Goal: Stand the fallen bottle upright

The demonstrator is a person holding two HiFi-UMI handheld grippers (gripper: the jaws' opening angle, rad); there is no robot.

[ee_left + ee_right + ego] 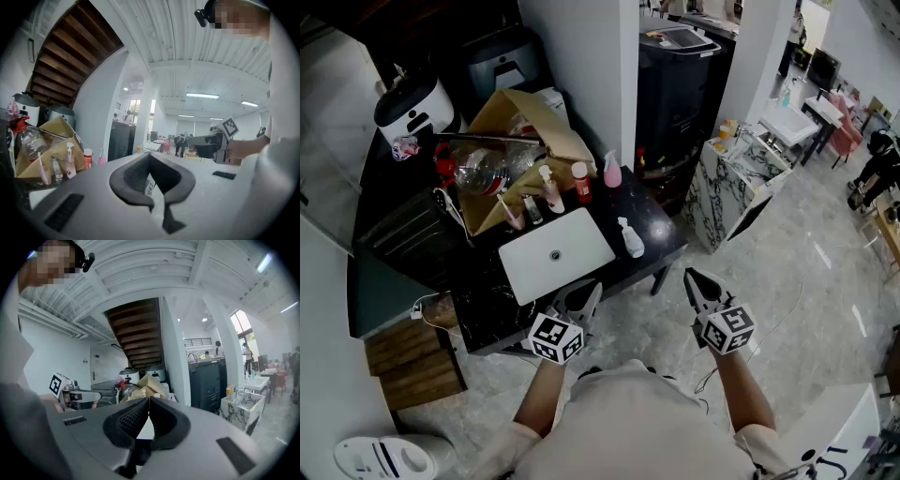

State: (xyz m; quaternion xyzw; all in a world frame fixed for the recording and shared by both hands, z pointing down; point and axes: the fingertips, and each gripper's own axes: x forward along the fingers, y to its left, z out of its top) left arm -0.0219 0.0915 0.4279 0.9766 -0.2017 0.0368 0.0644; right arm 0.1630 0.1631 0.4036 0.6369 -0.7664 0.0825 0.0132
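On the table (487, 305), a flat board (555, 253) is being borne at the middle. The fallen bottle (630, 237) is lying on its side just beside the board, at its 3 o'clock. At 12 o'clock a pump bottle (549, 189), a capped bottle (580, 182) and a spray bottle (612, 170) are being ranged upright before a carton (534, 117), in which what seems to be a jug (480, 169) is lying. A cooker (414, 111) is sitting at 10 o'clock. The left gripper (581, 298) is being held at 6 o'clock by the near edge, and the right gripper (698, 284) at 4 o'clock over the floor (806, 272).

A: How is the light?
B: Dim in the head view, with glare streaks on the floor (811, 267).
A: And the gripper views?
B: Brighter, lit by ceiling lamps (201, 95) and a window (243, 320). The edges bend and the corners go black.
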